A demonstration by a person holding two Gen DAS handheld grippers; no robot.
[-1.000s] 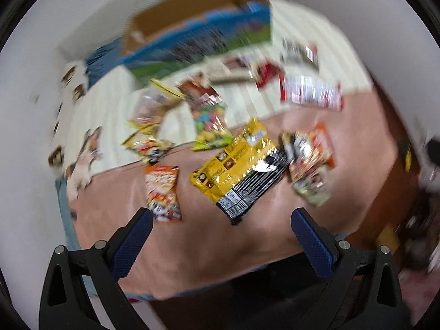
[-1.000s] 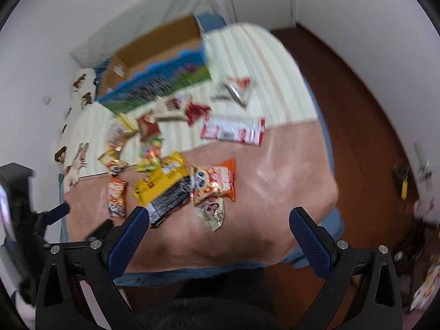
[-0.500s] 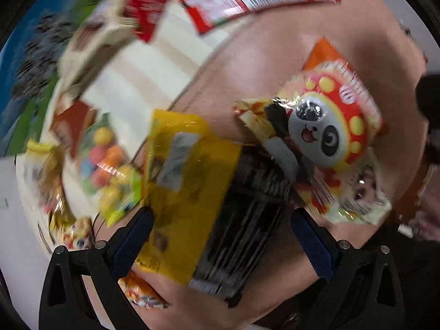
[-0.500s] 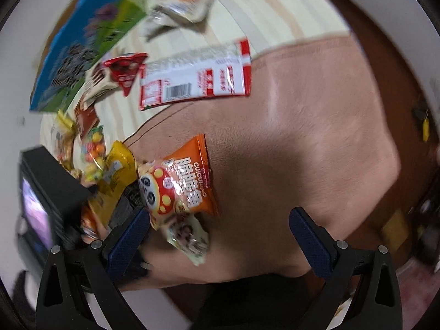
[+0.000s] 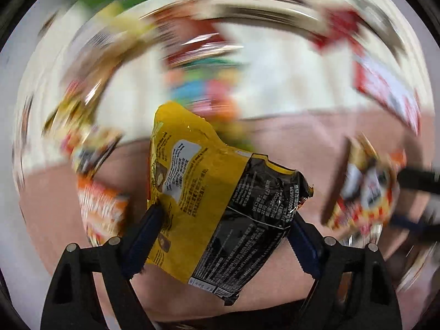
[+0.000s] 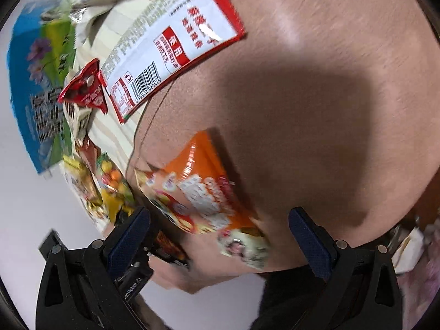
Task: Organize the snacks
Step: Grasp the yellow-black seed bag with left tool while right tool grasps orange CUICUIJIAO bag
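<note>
A crumpled yellow and black snack bag (image 5: 209, 192) sits between the blue pads of my left gripper (image 5: 224, 231). The jaws are closing, and both pads press on the bag's side edges. The bag looks sharp while everything behind it is smeared. My right gripper (image 6: 220, 231) is open and hangs low over the pink blanket (image 6: 316, 110). An orange panda snack bag (image 6: 203, 192) lies flat between its fingers, nearer the left one, and neither pad touches it. A small pale packet (image 6: 244, 247) pokes out from under the orange bag.
A long red and white packet (image 6: 170, 41), a small red packet (image 6: 85, 88) and several colourful bags lie on the striped sheet to the left. The blue and green cardboard box (image 6: 35, 82) stands beyond them. White wall borders the bed's left side.
My left gripper has dropped onto the yellow and black bag and its jaws have narrowed onto it. My right gripper has sunk and rolled closer over the orange bag, still wide.
</note>
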